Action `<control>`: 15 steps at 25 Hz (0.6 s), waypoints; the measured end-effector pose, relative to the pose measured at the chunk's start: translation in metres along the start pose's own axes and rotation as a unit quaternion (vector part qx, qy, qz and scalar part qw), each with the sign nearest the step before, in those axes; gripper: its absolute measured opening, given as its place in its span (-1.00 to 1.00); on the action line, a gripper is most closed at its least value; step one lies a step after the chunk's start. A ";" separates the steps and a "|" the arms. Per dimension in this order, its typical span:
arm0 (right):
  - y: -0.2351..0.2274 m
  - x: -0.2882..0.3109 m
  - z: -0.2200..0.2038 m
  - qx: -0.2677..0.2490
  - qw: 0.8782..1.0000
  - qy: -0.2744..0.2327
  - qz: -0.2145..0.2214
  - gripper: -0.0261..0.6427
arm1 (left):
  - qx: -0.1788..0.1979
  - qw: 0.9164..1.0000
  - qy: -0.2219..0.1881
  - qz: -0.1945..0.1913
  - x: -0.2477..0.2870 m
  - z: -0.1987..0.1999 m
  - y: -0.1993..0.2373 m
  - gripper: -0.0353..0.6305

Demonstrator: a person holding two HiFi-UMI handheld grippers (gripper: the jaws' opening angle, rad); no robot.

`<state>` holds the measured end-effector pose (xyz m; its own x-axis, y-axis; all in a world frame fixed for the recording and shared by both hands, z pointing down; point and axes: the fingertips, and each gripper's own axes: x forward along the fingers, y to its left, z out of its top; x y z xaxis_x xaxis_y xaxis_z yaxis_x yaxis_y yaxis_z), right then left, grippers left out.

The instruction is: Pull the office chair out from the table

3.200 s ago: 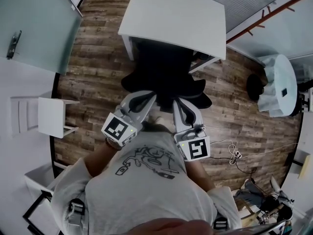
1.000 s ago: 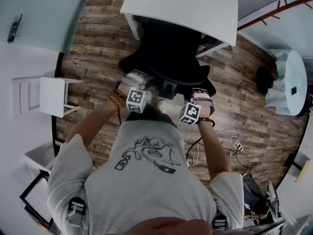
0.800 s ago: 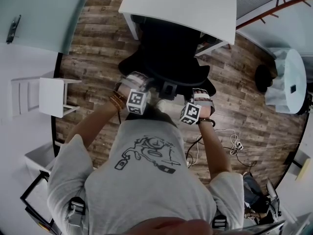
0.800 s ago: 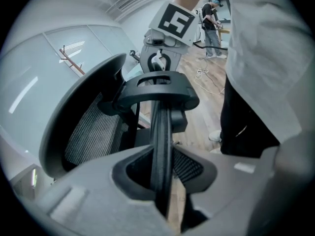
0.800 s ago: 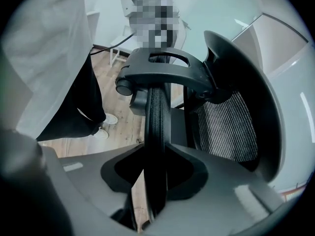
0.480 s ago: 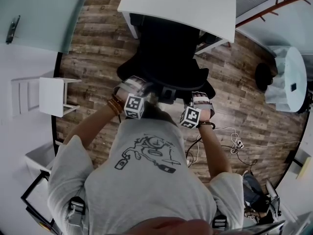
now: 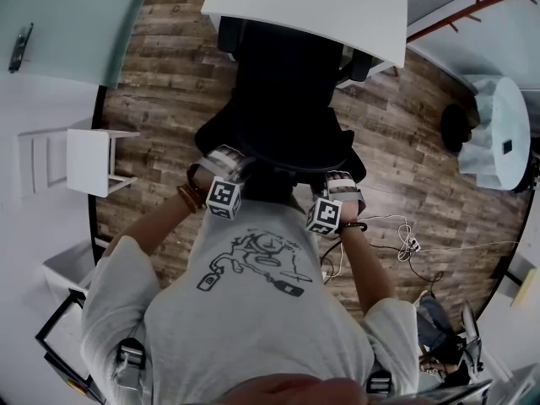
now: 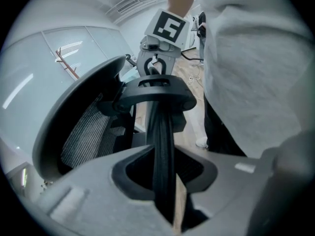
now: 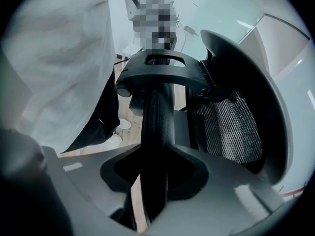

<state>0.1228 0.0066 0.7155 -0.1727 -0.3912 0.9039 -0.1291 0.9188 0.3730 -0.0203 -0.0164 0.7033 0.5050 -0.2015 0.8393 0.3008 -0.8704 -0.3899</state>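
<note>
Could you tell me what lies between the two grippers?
The chair's black top rim joins left gripper and right gripper, shown in both gripper views.

Grey short-sleeve tee (image 7: 253,336) w/ black graphic (image 7: 253,268), bracelets (image 7: 189,196) on L wrist, dark trousers (image 8: 221,136), white shoes (image 9: 121,125).
</note>
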 end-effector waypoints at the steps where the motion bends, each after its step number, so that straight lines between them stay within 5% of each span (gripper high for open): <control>1: 0.005 -0.001 0.002 0.001 1.000 -0.003 0.002 -0.54 | 0.000 1.000 0.000 -0.001 -0.001 0.000 -0.004 -0.55; 15: 0.040 -0.015 0.018 0.018 0.999 -0.019 0.019 -0.54 | 0.000 1.000 0.001 -0.010 -0.015 -0.001 -0.036 -0.55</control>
<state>0.1028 0.0481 0.7135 -0.2141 -0.3590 0.9085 -0.1575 0.9305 0.3306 -0.0397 0.0177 0.7056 0.4973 -0.1852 0.8476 0.3110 -0.8740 -0.3735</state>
